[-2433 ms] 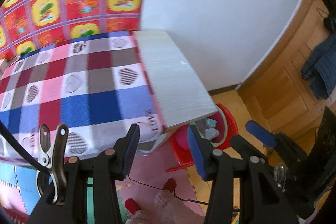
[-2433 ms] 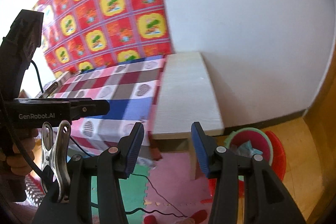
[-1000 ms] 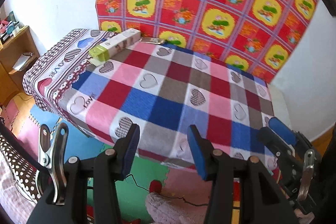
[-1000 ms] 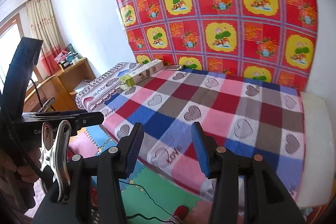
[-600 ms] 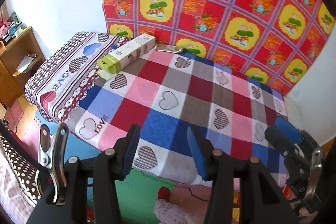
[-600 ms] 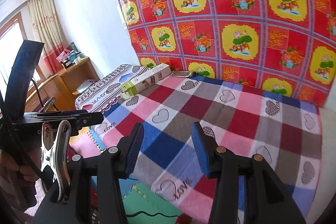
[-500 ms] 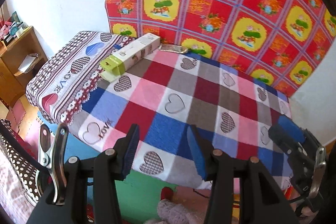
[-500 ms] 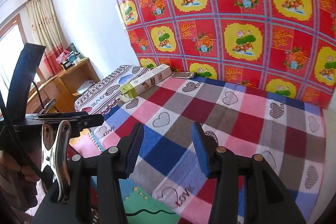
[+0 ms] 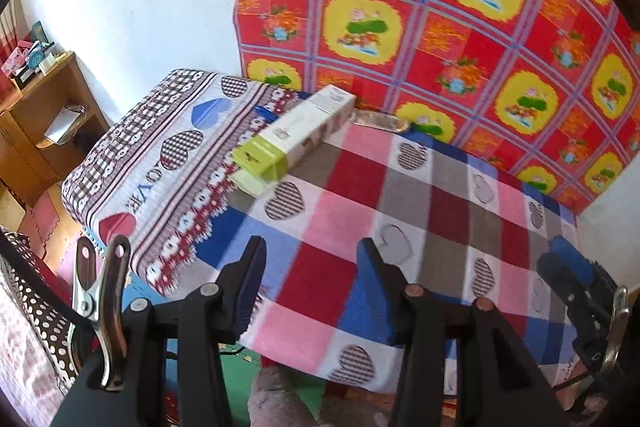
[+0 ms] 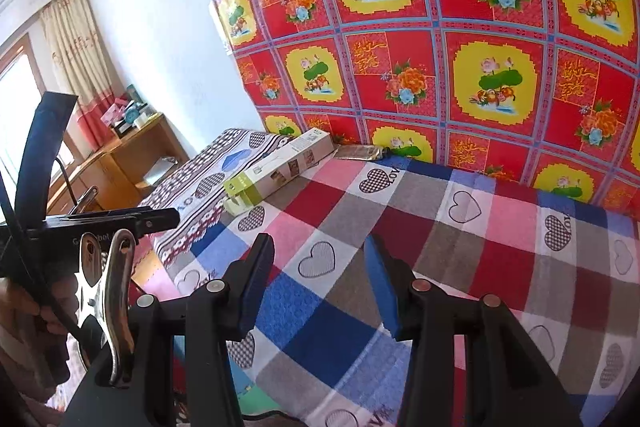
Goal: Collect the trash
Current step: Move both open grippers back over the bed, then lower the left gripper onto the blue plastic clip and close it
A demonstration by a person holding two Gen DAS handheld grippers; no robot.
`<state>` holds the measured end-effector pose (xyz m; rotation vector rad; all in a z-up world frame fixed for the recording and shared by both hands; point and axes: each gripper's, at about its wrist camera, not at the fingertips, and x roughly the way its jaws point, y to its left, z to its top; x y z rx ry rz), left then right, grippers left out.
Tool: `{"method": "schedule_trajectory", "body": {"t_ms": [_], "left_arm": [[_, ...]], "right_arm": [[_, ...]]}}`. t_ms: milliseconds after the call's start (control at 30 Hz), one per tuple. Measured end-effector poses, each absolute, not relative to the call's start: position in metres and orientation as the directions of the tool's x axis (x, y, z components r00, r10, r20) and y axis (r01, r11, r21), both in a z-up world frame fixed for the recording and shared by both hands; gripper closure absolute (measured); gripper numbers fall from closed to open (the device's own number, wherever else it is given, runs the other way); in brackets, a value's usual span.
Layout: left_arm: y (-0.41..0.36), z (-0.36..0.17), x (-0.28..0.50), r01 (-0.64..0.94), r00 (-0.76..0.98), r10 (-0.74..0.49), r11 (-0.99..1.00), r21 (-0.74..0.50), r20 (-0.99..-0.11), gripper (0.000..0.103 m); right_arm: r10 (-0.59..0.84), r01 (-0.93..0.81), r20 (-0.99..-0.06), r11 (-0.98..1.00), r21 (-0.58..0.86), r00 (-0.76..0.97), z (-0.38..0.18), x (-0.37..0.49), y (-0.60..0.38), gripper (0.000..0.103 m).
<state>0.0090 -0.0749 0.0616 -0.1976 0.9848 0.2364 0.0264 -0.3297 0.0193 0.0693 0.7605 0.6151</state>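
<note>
**Both grippers empty above the checked cloth, box and wrapper at the far edge**

The left gripper (image 9: 310, 267) hangs over the near side of a table covered with a soft, woven-looking checked cloth (image 9: 420, 211) in red, blue, pink and grey squares, many printed with hearts. Its two black fingers carry flat blue pads (image 9: 250, 279) that stand apart with only cloth visible between them; nothing is gripped. The right gripper (image 10: 318, 267) shows the same: blue-padded fingers parted over the cloth, the gap between them bare of any object. A spring clip of shiny metal (image 10: 106, 291) sits on its left side.

The trash lies at the back of the table, well apart from both grippers. A long rectangular cardboard box (image 9: 296, 135), white with a lime-green end, rests flat and at a slant where the checked cloth meets a second cloth (image 9: 160, 155) printed with hearts, small flowers and letters. Just beyond the box's far end lies a flat, crinkled silvery wrapper (image 9: 380, 121), close against the wall hanging (image 10: 460, 39), a glossy red sheet with yellow flower panels and blue grid lines.

To the left stands a wooden cabinet (image 9: 36, 131) with open shelves. Foam floor tiles (image 9: 236, 375) in green, blue and pink show below the table edge.
</note>
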Motion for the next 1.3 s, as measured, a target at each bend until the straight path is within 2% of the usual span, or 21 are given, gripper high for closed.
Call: {"method": "schedule_trajectory", "body": {"t_ms": [400,667,967,1300], "left_arm": [[0.022,0.054,0.079,-0.184,0.522,0.032,0.980,-0.076,-0.852,0.054],[0.068,0.034,0.147,-0.121,0.515,-0.031,0.987,-0.108,-0.857,0.060],[0.084,-0.010,0.205,-0.090,0.461,-0.104,0.982,-0.163,-0.881,0.065],[0.085,-0.051,0.252,-0.112,0.411,-0.109,0.979,-0.169,-0.905,0.066]], "right_arm": [[0.419,-0.320,-0.656,0.907,0.272,0.628,0.011,0.052,-0.281,0.055],[0.325,-0.206,-0.677,0.945,0.253,0.660,0.004,0.068,-0.242,0.055],[0.250,-0.137,-0.704,0.967,0.214,0.665,-0.002,0.084,-0.215,0.055],[0.227,-0.080,-0.739,0.970,0.229,0.634,-0.023,0.112,-0.215,0.055]]}}
